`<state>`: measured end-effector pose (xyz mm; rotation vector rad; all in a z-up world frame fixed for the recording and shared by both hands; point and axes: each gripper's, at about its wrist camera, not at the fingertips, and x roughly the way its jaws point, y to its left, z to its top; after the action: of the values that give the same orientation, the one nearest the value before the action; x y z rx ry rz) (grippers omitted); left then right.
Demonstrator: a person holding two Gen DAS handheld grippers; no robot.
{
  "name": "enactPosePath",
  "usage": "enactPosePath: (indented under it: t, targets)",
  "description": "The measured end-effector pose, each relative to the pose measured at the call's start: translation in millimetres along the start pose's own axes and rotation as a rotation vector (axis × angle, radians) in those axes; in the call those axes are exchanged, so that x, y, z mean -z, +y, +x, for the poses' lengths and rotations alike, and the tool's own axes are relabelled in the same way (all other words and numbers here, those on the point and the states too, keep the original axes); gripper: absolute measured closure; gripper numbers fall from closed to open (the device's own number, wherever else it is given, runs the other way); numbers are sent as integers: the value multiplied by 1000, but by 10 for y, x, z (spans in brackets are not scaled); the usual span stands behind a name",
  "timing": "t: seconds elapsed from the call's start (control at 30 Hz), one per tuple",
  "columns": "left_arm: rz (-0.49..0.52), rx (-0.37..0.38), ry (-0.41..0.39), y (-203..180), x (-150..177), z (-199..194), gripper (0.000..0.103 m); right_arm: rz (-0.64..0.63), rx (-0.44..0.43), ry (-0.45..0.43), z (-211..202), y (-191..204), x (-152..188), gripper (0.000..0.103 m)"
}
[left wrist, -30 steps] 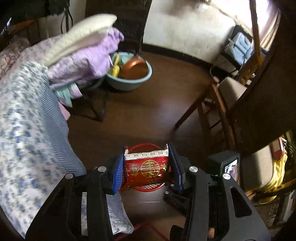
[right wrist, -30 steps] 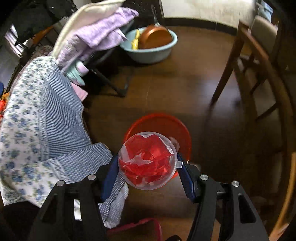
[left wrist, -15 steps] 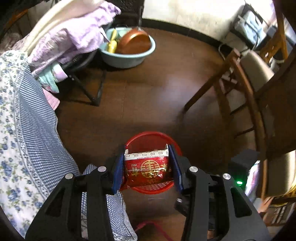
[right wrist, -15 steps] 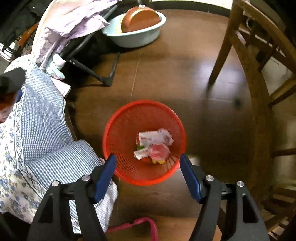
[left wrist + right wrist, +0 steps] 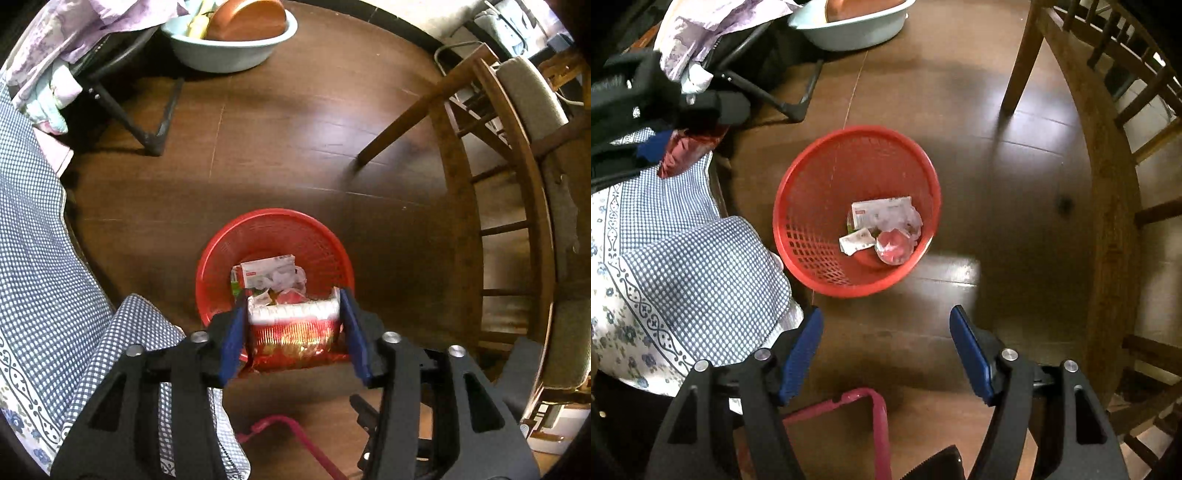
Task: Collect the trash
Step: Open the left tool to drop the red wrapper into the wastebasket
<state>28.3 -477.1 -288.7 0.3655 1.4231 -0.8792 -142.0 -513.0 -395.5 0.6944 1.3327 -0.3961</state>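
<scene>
The left gripper (image 5: 293,325) jaws have just been widening, the red snack packet (image 5: 295,332) between them — poised over the near rim of the red basket (image 5: 798,177) for release. The right gripper (image 5: 886,350) stands wide, empty, its clear cup (image 5: 895,247) lying inside.

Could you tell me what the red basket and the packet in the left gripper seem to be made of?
Red basket: likely moulded plastic, judging by its lattice wall and smooth rim. Packet: apparently thin foil or plastic film, glossy and crinkled, between the left gripper fingers.
</scene>
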Motion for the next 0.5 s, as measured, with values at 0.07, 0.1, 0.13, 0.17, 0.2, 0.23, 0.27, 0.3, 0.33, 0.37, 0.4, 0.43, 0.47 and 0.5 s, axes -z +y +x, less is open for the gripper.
enactPosePath:
  t: [0.07,0.1,0.13,0.17,0.2,0.23,0.27,0.3,0.33,0.37,0.4,0.43,0.47,0.5]
  targets:
    - [2,2,-13,-20,-6,-40,34,0,-3,1,0,-1,2,33]
    - [0,3,-18,-24,-9,-60,28,-2,-4,2,-4,4,2,33]
    - [-5,10,-31,-30,-11,-95,23,-4,-4,1,-13,14,-2,33]
    - [-8,15,-38,-34,-15,-116,22,-8,-2,0,-29,23,2,33]
    - [-11,19,-39,-35,-22,-129,22,-11,-1,-1,-43,26,3,33]
    - [-16,20,-39,-35,-31,-147,22,-15,0,-4,-64,29,8,33]
    - [-21,23,-42,-35,-38,-165,22,-16,2,-8,-90,26,14,33]
    - [-26,24,-49,-34,-42,-175,22,-16,2,-10,-125,22,14,33]
    - [-32,22,-57,-31,-51,-216,22,-14,4,-13,-154,14,19,33]
    - [-35,23,-65,-30,-65,-243,21,-9,4,-14,-178,4,23,33]
    - [-39,25,-75,-25,-70,-289,21,-4,3,-14,-195,-3,24,33]
    - [-46,26,-93,-4,-69,-369,21,-2,4,-14,-214,-2,28,33]
    - [-54,29,-109,15,-67,-439,21,-2,6,-15,-239,-3,25,33]
    - [-65,36,-125,33,-60,-508,21,-5,10,-18,-272,3,33,33]
